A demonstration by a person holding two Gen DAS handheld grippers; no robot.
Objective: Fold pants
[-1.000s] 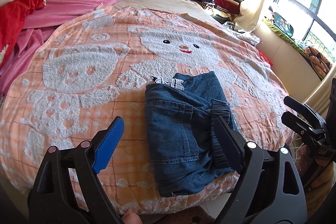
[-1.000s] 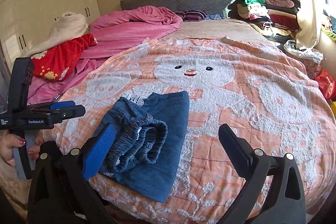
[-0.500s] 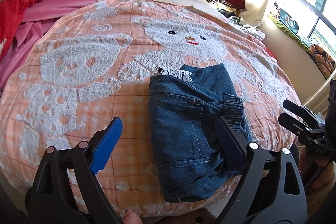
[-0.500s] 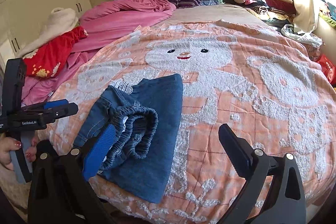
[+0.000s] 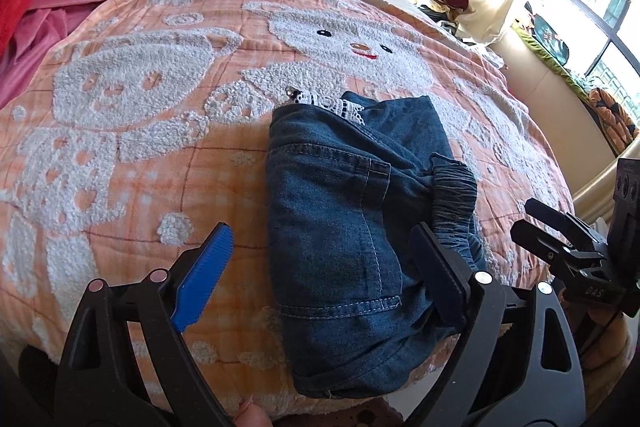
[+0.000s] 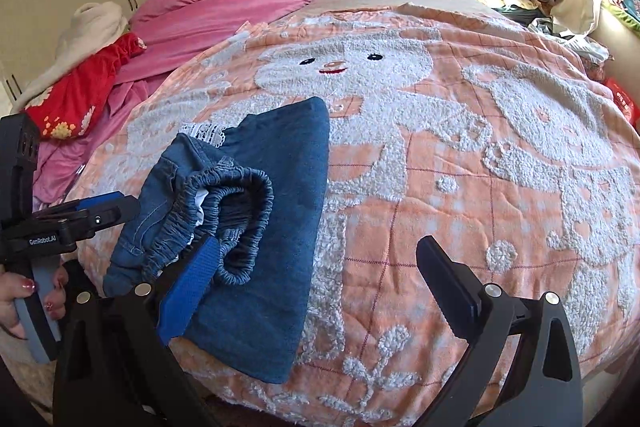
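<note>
We've closed in low over the bed (image 5: pixel 120 155), and the pants (image 5: pixel 352 211) lie folded near its front edge, waistband bunched on top. Our left gripper (image 5: pixel 324 259) and right gripper (image 6: pixel 320 275) both hang with fingers spread, holding nothing, so one more fold looks likely.

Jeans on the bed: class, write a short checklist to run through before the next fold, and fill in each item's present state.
1. Left gripper open, holding nothing: ok.
2. Right gripper open, holding nothing: ok.
3. Jeans lie on the blanket, already folded over: ok.
4. Waistband flat: not ok, it bunches up and gapes.
5. Lace trim tucked in: not ok, it pokes out at the far end.
6. Layers underneath smooth: cannot tell.
</note>
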